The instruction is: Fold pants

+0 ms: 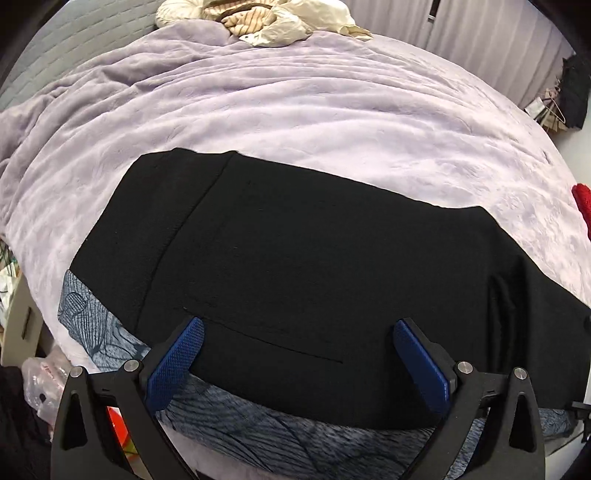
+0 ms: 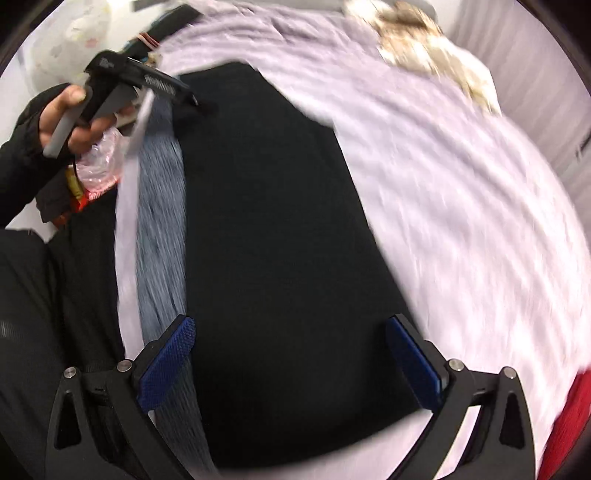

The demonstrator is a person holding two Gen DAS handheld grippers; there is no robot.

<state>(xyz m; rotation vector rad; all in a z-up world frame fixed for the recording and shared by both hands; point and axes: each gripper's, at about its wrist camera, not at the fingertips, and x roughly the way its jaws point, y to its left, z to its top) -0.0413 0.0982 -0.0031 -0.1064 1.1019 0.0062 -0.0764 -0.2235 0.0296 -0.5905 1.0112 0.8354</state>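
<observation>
The black pants (image 1: 295,266) lie flat, folded into a broad slab, on a lilac blanket (image 1: 314,110) over a bed. They also fill the middle of the right wrist view (image 2: 273,229). My left gripper (image 1: 299,354) is open and empty, hovering over the near edge of the pants. My right gripper (image 2: 291,354) is open and empty, above one end of the pants. The right wrist view is motion-blurred. The left gripper body (image 2: 133,85), held in a hand, shows at the far end of the pants in that view.
A blue-grey patterned cloth (image 1: 258,435) lies under the near edge of the pants, also in the right wrist view (image 2: 159,229). A pile of cream bedding (image 1: 258,18) sits at the bed's head. A red item (image 1: 583,199) lies at the right. Clutter and plastic bags (image 1: 40,380) lie beside the bed.
</observation>
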